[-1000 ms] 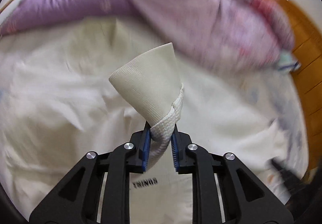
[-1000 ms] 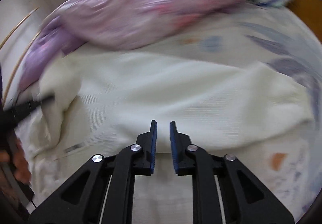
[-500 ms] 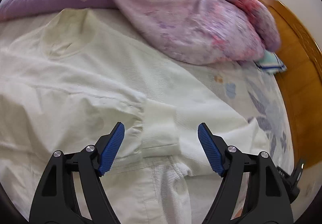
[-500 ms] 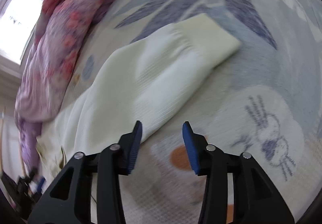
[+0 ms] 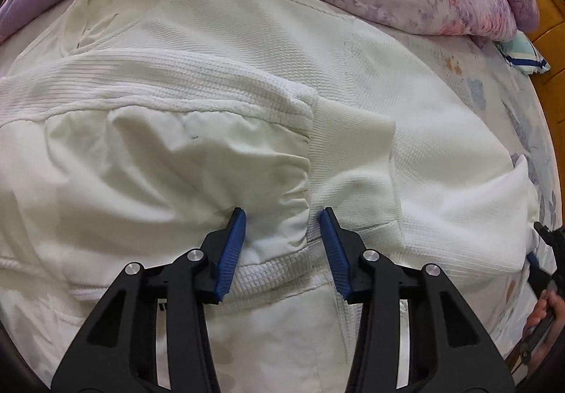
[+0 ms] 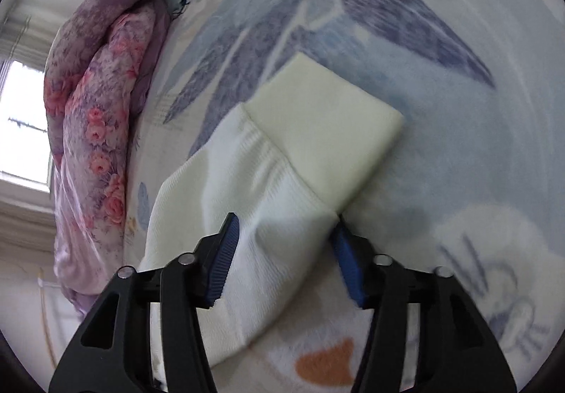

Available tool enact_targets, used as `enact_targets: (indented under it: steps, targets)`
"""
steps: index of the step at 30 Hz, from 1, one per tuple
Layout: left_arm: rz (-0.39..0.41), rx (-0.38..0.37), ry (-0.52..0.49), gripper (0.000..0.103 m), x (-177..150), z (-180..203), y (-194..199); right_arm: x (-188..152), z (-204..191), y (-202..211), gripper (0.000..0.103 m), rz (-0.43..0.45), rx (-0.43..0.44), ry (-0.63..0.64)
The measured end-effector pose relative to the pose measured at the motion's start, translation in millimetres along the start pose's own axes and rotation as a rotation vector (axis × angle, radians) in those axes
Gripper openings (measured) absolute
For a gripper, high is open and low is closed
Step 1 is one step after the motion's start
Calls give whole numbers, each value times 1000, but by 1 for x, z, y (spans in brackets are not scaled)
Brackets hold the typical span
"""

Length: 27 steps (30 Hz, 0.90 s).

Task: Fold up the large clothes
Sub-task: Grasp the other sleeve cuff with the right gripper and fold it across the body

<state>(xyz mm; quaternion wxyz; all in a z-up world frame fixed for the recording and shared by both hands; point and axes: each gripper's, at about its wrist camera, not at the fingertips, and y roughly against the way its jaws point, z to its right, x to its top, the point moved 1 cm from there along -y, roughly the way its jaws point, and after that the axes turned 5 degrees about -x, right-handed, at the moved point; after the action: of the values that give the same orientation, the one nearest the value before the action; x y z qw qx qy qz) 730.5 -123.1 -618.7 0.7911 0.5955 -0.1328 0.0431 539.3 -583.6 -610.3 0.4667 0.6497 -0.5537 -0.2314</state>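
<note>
The right gripper (image 6: 284, 251), jaws spread, straddles the unfolded right sleeve (image 6: 247, 216) of the white jacket (image 5: 247, 75) on the bed sheet (image 6: 441, 163) (left gripper (image 5: 282, 244) spread, empty); one sleeve (image 5: 212, 103) is folded across, body folds remaining.

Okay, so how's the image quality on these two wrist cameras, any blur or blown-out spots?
Left wrist view: sharp, evenly lit, the white jacket bowed by fisheye distortion. Right wrist view: softer, motion blur on the bedsheet print and the sleeve cuff, with the window overexposed at the left edge.
</note>
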Motion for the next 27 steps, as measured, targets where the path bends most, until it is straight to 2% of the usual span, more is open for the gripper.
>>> enact_targets:
  steps: [2, 3, 5, 9, 12, 14, 16, 17, 19, 21, 24, 27]
  targets:
    - [-1, -7, -1, 44, 1, -2, 0, 3, -6, 0, 14, 9, -32, 44]
    - [-2, -8, -7, 44, 2, -2, -1, 4, -9, 2, 11, 15, -19, 53]
    - [-2, -14, -14, 44, 1, -4, -1, 3, -19, 19, 10, 53, -8, 100]
    - [-14, -64, -7, 45, 2, -13, 4, -12, -86, 69, 9, 164, 72, 279]
    - [-16, -166, 45, 46, 3, -31, 26, -40, -146, 102, 9, 214, 161, 423]
    - [42, -215, 87, 48, 2, -52, 58, -75, -197, 123, 9, 233, 229, 554]
    - [94, -216, 111, 58, 1, -76, 87, -117, -246, 136, 9, 225, 281, 666]
    - [120, -208, 124, 59, 0, -91, 102, -139, -268, 140, 9, 214, 311, 715]
    - [168, -175, 160, 59, -2, -133, 134, -193, -313, 145, 9, 183, 373, 802]
    - [183, -116, 198, 59, -6, -173, 155, -257, -355, 144, 9, 147, 433, 890]
    - [225, -37, 240, 59, -17, -239, 190, -347, -398, 134, 9, 69, 497, 984]
    - [245, 47, 277, 59, -30, -298, 215, -426, -426, 114, 9, -13, 510, 1069]
